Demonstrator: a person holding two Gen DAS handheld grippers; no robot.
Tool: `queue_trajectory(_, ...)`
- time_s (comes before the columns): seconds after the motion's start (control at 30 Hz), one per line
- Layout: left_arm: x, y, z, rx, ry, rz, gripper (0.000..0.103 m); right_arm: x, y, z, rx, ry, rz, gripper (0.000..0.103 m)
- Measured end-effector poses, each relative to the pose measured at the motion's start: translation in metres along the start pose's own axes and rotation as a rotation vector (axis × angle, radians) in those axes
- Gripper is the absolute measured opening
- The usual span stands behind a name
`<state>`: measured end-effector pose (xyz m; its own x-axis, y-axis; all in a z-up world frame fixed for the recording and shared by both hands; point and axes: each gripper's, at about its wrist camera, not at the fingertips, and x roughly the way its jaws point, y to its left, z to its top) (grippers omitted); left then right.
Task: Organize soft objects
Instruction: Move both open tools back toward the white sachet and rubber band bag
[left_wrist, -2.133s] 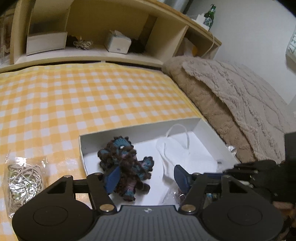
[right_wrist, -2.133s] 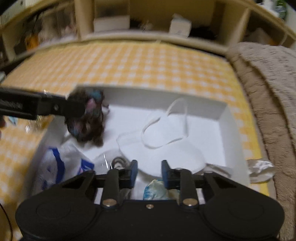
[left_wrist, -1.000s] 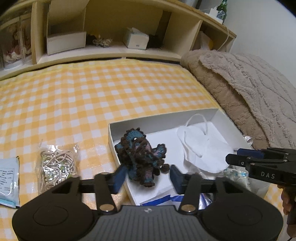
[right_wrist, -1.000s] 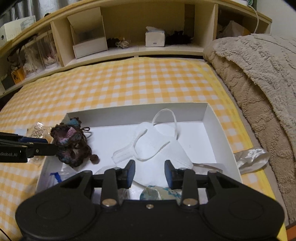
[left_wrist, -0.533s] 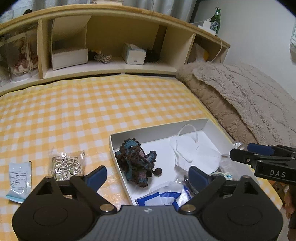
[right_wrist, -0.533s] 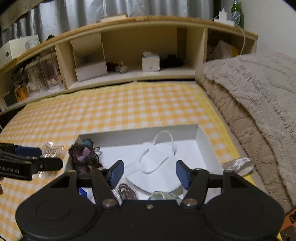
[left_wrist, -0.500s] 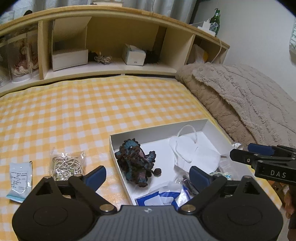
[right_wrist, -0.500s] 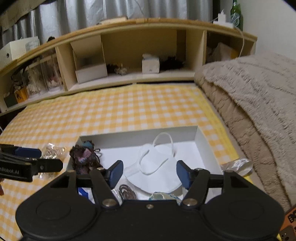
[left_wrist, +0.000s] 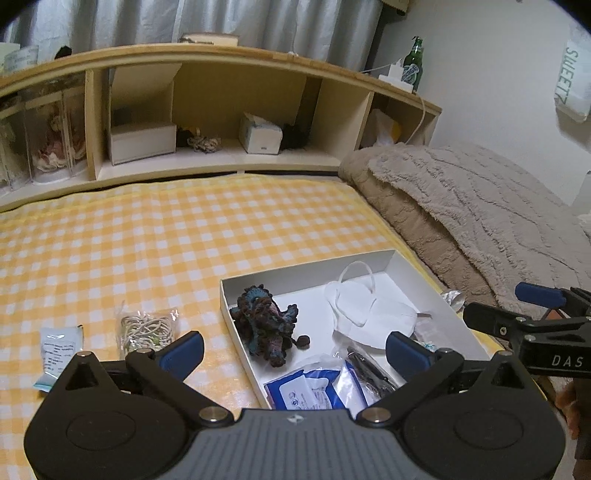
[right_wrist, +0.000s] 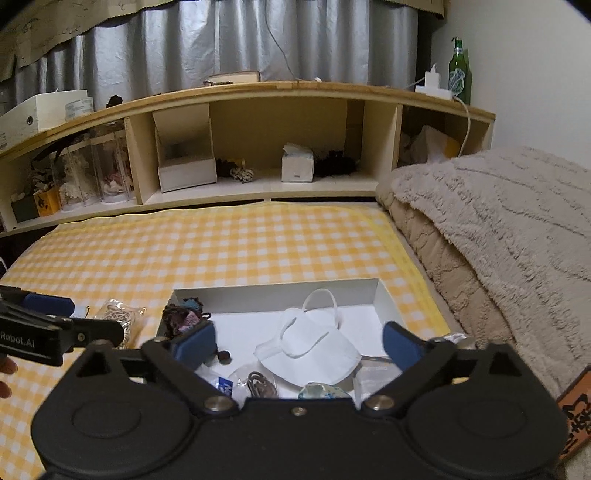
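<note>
Both jaws opening wide w/ nothing between them: left gripper (left_wrist: 293, 348) & right gripper (right_wrist: 297, 341) hang over white box (left_wrist: 306, 267) (crochet toy (left_wrist: 265, 319), face mask (left_wrist: 371, 312) inside).

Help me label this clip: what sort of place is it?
Most likely a bedroom: a bed under a yellow checked sheet, a wooden headboard shelf holding boxes and tissues, and a folded fluffy beige blanket alongside. Grey curtains hang behind.
</note>
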<state>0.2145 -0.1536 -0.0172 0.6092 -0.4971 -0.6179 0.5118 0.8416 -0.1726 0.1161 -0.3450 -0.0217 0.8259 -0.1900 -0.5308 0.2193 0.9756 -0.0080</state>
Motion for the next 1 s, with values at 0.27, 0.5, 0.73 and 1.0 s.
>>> queue_trajectory(0.27,-0.024,0.007,-0.008,0.029,-0.046,0.026,0.103,-0.021,0.011,-0.002,0.015,-0.035,0.005,0.103)
queue_trajectory(0.5,-0.045,0.042,-0.009,-0.003,-0.082,0.074,0.103,-0.020,0.032,-0.003,0.006,-0.038,0.034,0.103)
queue_trajectory(0.73,-0.058,0.092,-0.016,-0.053,-0.089,0.142,0.103,-0.006,0.059,-0.008,0.015,-0.043,0.072,0.103)
queue_trajectory(1.0,-0.057,0.156,-0.022,-0.155,-0.096,0.225,0.103,0.017,0.087,-0.011,0.076,-0.059,0.142,0.103)
